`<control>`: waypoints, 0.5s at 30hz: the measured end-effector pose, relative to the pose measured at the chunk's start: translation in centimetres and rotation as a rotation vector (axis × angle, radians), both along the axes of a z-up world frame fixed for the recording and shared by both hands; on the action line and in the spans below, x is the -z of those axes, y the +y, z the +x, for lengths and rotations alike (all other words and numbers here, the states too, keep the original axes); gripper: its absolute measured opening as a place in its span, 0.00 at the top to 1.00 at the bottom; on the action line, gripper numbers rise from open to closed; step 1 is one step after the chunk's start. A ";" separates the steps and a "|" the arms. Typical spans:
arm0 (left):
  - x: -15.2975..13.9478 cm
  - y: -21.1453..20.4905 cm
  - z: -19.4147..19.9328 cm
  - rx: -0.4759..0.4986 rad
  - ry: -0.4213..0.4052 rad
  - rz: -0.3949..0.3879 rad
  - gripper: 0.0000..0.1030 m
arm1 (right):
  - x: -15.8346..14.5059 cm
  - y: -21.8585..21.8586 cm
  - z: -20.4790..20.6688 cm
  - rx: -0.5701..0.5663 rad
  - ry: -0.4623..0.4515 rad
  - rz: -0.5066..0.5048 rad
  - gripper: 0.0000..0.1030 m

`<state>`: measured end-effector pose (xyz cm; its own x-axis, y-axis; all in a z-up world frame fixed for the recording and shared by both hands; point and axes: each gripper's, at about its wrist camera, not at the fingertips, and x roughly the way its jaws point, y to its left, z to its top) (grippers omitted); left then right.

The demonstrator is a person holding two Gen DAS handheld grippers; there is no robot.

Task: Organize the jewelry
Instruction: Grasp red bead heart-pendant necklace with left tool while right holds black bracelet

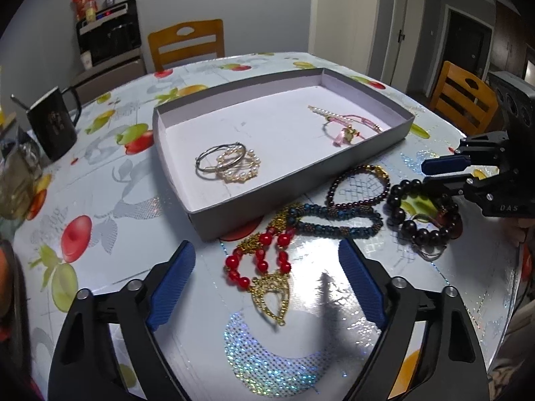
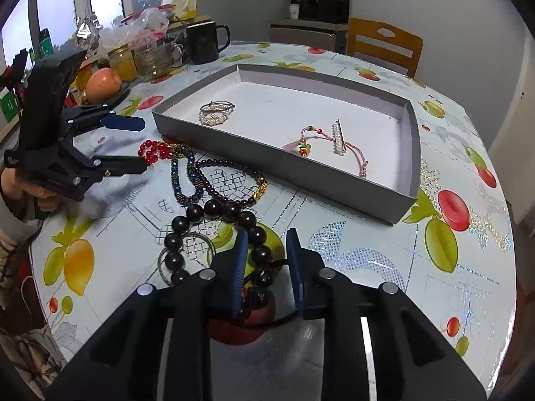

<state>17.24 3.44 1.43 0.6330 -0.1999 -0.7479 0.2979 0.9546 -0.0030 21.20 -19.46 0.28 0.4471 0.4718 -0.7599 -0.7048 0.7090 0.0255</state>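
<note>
A grey tray holds a silver bangle with a pearl bracelet, a pink cord bracelet and a pearl clip. In front of it on the table lie a red-bead gold necklace, a blue bead bracelet, a purple bead bracelet and a dark wooden bead bracelet. My left gripper is open around the red necklace. My right gripper is open, its jaws straddling the dark bead bracelet's near side.
A black mug, glass jars and fruit stand at the table's far side. Wooden chairs surround the table. A thin wire ring lies under the dark beads.
</note>
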 end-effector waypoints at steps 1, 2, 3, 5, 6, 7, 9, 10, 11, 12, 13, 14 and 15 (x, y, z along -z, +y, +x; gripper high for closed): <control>0.1 0.2 0.1 -0.002 0.005 -0.006 0.21 | 0.1 0.1 0.1 -0.002 0.002 -0.004 0.75; 0.1 0.4 0.2 -0.005 0.011 -0.017 0.26 | 0.2 0.1 0.2 -0.003 0.003 -0.010 0.75; 0.1 0.5 0.2 -0.005 0.014 -0.023 0.31 | 0.3 0.2 0.3 -0.007 0.006 -0.012 0.75; 0.2 0.5 0.2 0.000 0.019 -0.026 0.38 | 0.6 0.4 0.5 -0.012 0.011 -0.018 0.75; 0.2 0.5 0.2 0.000 0.020 -0.025 0.39 | 0.7 0.5 0.5 -0.015 0.013 -0.021 0.75; 0.2 0.5 0.2 0.000 0.022 -0.024 0.41 | 0.7 0.6 0.6 -0.018 0.015 -0.024 0.75; 0.3 0.5 0.3 -0.004 0.029 -0.022 0.42 | 0.9 1.0 0.7 -0.026 0.022 -0.029 0.75; 0.4 0.5 0.4 -0.012 0.037 -0.019 0.42 | 1.0 1.1 0.7 -0.030 0.022 -0.031 0.75; 0.5 0.6 0.5 -0.017 0.044 -0.017 0.42 | 1.0 1.3 0.6 -0.036 0.019 -0.031 0.75; 0.7 0.7 0.7 -0.027 0.055 -0.015 0.47 | 1.1 1.4 0.6 -0.040 0.021 -0.030 0.75; 0.7 0.7 0.8 -0.031 0.057 -0.012 0.49 | 1.1 1.5 0.6 -0.044 0.023 -0.029 0.75; 0.7 0.7 0.7 -0.033 0.056 -0.006 0.54 | 1.1 1.6 0.4 -0.049 0.019 -0.030 0.76; 0.8 0.7 0.7 -0.033 0.054 0.000 0.59 | 1.1 1.7 0.3 -0.054 0.015 -0.032 0.79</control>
<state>17.96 4.15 0.67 0.5978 -0.1793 -0.7813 0.2657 0.9639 -0.0179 21.51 -17.73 -0.84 0.4099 0.4705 -0.7814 -0.7420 0.6703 0.0144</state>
